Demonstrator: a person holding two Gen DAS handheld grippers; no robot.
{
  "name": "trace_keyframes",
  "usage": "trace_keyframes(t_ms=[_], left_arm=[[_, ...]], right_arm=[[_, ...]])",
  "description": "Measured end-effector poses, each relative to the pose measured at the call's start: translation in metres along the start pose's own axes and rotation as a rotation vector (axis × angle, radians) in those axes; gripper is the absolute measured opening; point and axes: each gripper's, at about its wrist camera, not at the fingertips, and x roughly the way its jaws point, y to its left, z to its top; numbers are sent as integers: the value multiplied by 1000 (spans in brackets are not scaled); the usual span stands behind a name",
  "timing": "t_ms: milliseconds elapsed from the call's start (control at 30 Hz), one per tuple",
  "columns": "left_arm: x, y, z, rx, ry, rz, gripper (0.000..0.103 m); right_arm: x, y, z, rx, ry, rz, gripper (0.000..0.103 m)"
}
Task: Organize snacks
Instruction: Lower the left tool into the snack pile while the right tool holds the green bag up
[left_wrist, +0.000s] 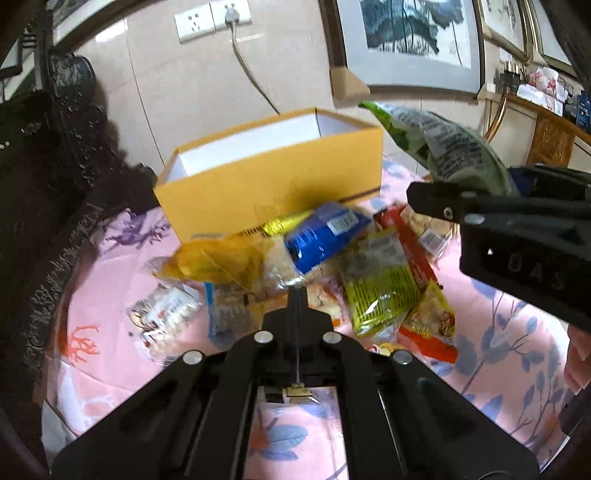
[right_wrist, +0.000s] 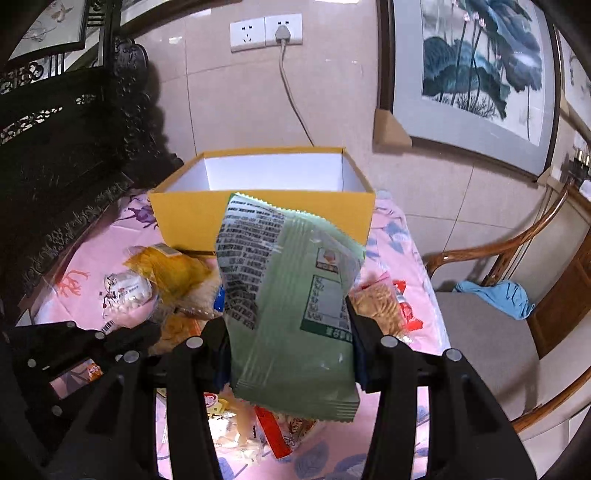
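A yellow cardboard box, open with a white inside, stands at the back of the table and shows in the right wrist view too. My right gripper is shut on a green snack bag and holds it in the air in front of the box; the bag also shows in the left wrist view, right of the box. My left gripper is shut and empty, low over a pile of snack packets in front of the box.
The table has a pink flowered cloth. A small white packet lies apart at the left. Dark carved furniture stands at the left. A wooden chair with a blue cloth stands at the right.
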Motion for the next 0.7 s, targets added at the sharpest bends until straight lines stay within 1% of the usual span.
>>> trace_keyframes(t_ms=[233,300,333,367,400,433,467,567,633,667,700], left_arm=[[-19,12,14,-6,-56,8,0],[-16,15,15,-23,-54,22,1],[-10,19,14,-41,-36,18,5],[-3,23,13,-59,-20,-4,30],[3,26,11,-75,-18,-22,79],[9,29,9,-90,-24,-34,94],[16,30,7,-97,-41,-37,94],[40,15,-2,4,0,-36,94],[54,-3,-8,105,8,-6,94],[61,-9,-9,131,25,11,94],[72,-14,-10,143,59,31,94]], right_arm=[[-14,-3,7,10,-23,-12,50],[-16,-4,6,17,-22,-13,50],[-17,-5,5,22,-21,-8,50],[-17,-5,5,20,-22,-9,50],[-18,-4,4,15,-22,-12,50],[-16,-3,3,4,-19,-17,50],[-15,-3,3,2,-16,-19,50],[-9,-5,2,9,0,-15,50],[-5,-7,2,20,6,-9,50],[-3,-8,2,21,8,-8,50],[-2,-8,2,20,13,-8,50]])
